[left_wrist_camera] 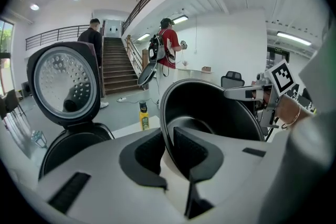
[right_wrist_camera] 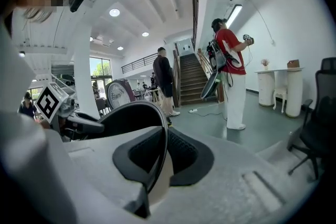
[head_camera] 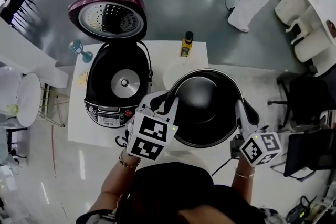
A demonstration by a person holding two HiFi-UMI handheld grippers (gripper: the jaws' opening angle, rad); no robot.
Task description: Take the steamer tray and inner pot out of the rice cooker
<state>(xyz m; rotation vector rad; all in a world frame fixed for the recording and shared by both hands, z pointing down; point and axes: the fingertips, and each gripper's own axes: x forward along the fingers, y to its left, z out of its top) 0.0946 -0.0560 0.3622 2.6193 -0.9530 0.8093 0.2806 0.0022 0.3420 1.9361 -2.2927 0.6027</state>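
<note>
The black inner pot [head_camera: 205,107] hangs over the white table, just right of the rice cooker [head_camera: 118,86]. My left gripper [head_camera: 170,98] is shut on the pot's left rim, and my right gripper [head_camera: 242,107] is shut on its right rim. In the left gripper view the rim [left_wrist_camera: 164,113] runs between the pads of the left gripper [left_wrist_camera: 167,147]. The right gripper view shows the thin rim [right_wrist_camera: 160,128] pinched by the right gripper [right_wrist_camera: 164,152]. The cooker's lid [head_camera: 110,16] stands open, and its bare heating plate [head_camera: 125,83] shows inside. A pale round thing [head_camera: 173,73] lies behind the pot, mostly hidden.
A yellow bottle [head_camera: 186,44] stands at the far edge of the table [head_camera: 157,47]. A blue glass piece [head_camera: 80,51] sits at the table's far left corner. A dark chair [head_camera: 310,97] is to the right. People stand on the floor beyond.
</note>
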